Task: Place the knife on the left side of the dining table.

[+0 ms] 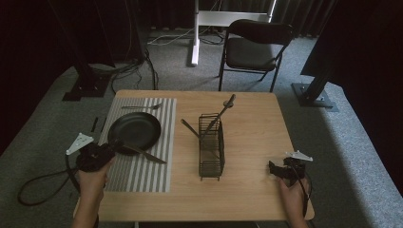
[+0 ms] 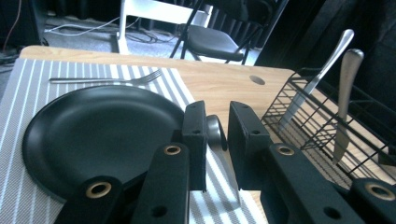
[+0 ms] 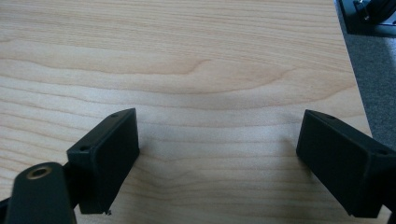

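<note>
A black plate (image 1: 135, 129) (image 2: 93, 130) sits on a striped placemat (image 1: 152, 175) (image 2: 28, 79). A table knife (image 1: 147, 154) (image 2: 215, 133) lies slanted from the plate's front rim onto the mat. My left gripper (image 1: 113, 146) (image 2: 218, 109) is at the plate's front left edge. The knife's rounded handle end is between its jaws, which stand slightly apart and do not visibly press on it. A fork (image 1: 142, 107) (image 2: 107, 80) lies on the mat beyond the plate. My right gripper (image 1: 273, 167) (image 3: 219, 116) rests wide open over bare wood near the table's right front corner, with nothing between its jaws.
A black wire rack (image 1: 211, 147) (image 2: 317, 121) stands at the table's middle with several utensils leaning in it, two handles (image 2: 348, 70) sticking up. A black folding chair (image 1: 254, 47) stands behind the table. The table's right edge (image 3: 355, 93) runs close to the right gripper.
</note>
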